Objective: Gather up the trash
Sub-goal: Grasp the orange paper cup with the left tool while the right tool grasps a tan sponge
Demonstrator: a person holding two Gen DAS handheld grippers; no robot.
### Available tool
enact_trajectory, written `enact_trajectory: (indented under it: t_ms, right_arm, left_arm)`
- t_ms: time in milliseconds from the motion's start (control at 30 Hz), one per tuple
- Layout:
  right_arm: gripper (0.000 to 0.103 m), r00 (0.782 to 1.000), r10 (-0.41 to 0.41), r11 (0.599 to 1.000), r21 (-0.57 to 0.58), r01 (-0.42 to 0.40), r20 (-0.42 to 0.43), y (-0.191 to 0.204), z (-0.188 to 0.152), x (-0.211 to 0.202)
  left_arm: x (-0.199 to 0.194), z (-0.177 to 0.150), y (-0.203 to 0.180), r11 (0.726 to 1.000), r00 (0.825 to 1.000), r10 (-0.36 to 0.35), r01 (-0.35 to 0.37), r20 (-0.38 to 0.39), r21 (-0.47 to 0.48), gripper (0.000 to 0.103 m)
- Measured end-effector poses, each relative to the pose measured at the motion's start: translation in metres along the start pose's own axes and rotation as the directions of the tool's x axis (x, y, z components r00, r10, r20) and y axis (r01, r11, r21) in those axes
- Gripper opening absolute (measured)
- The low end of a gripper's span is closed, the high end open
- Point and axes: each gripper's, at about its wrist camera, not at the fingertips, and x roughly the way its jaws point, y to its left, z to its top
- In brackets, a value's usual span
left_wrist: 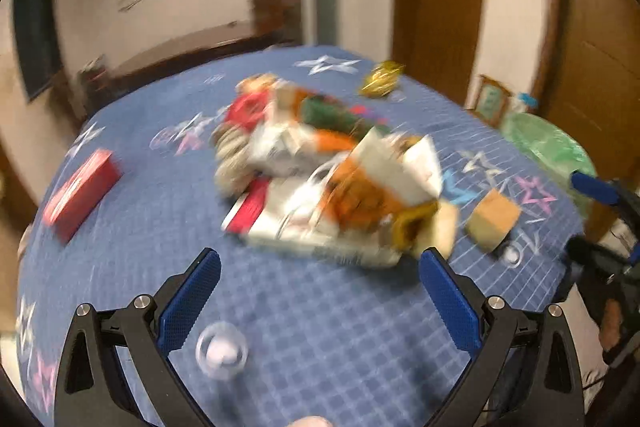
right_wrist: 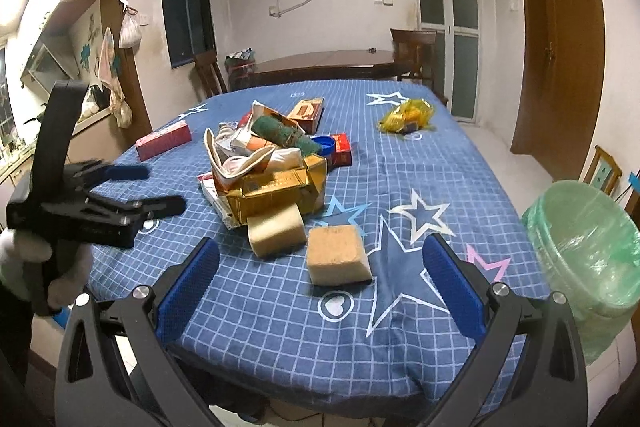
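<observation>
Counts on the blue-checked counter (right_wrist: 460,195)

There were two tan sponge blocks (right_wrist: 338,261) (right_wrist: 276,231), one gold carton (right_wrist: 276,193), one green roll (right_wrist: 286,133), one blue lid (right_wrist: 323,145), one yellow wrapper bundle (right_wrist: 408,115), and perhaps three red boxes (right_wrist: 164,140) (right_wrist: 340,149) (right_wrist: 307,113), the heap hiding any others. One green-lined bin (right_wrist: 588,247) stood beside it. Two tools (right_wrist: 320,279) (right_wrist: 160,187) showed.

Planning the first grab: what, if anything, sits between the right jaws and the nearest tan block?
Nothing visible does. The right gripper is open, and the tan block lies apart from the trash pile on bare tablecloth.
</observation>
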Motion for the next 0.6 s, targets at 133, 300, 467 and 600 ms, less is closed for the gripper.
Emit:
enact_trajectory:
  t_ms: [133, 300, 467, 600]
  right_arm:
    - [0.098, 1.000, 0.005, 1.000, 0.007, -0.005, -0.015, -0.004, -0.001, 0.006]
    - [0.098, 0.999, 0.026, 1.000, 0.017, -0.026, -0.033, -0.007, -0.002, 0.015]
    - [0.098, 0.997, 0.054, 0.999, 0.011, -0.053, -0.059, -0.006, -0.003, 0.027]
    - [0.096, 0.996, 0.060, 0.998, 0.000, -0.060, -0.063, -0.006, -0.002, 0.034]
  left_arm:
    - [0.017, 0.014, -0.003, 0.996, 0.998, -0.064, 0.063, 0.015, 0.059, 0.099]
    - [0.041, 0.027, -0.008, 0.993, 0.996, -0.092, 0.092, 0.003, 0.079, 0.099]
    - [0.047, 0.030, -0.016, 0.991, 0.992, -0.127, 0.126, 0.020, 0.049, 0.074]
    - [0.052, 0.031, -0.005, 0.977, 0.978, -0.207, 0.209, 0.033, -0.051, 0.051]
